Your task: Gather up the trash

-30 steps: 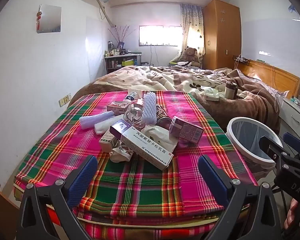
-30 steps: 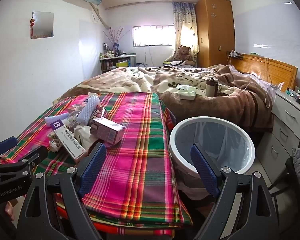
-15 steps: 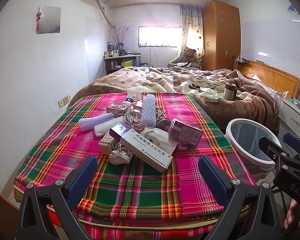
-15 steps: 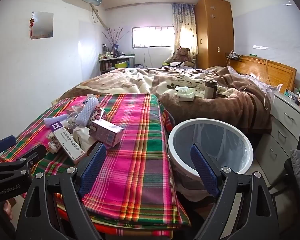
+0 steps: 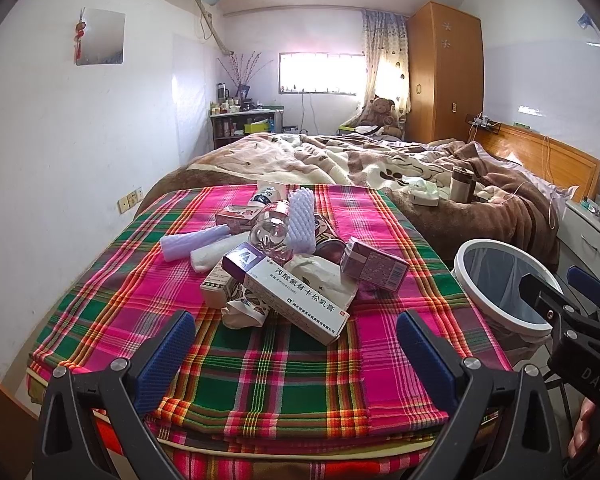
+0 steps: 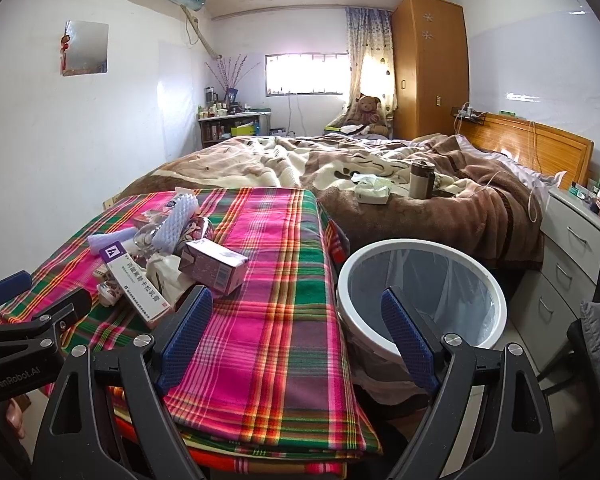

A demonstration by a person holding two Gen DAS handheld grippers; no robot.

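The left gripper (image 5: 296,354) hangs with its jaws spread wide and nothing between them, short of the near edge of the plaid cloth (image 5: 260,376). The right gripper (image 6: 296,332) is just as open and empty, its view straddling the cloth's edge and the white-rimmed bin (image 6: 422,298) that stands beside the table.

The trash sits in one heap in the middle of the cloth. Nearest the left gripper lies a long white medicine box (image 5: 296,294) propped on crumpled paper (image 5: 320,276), with a purple carton (image 5: 374,266) on the bin side.

The sensible first pick is probably the long box: approach low, close across its narrow width rather than its length, and lift straight up so the stack beneath does not scatter. The carton suits the right gripper, being closest to the bin.
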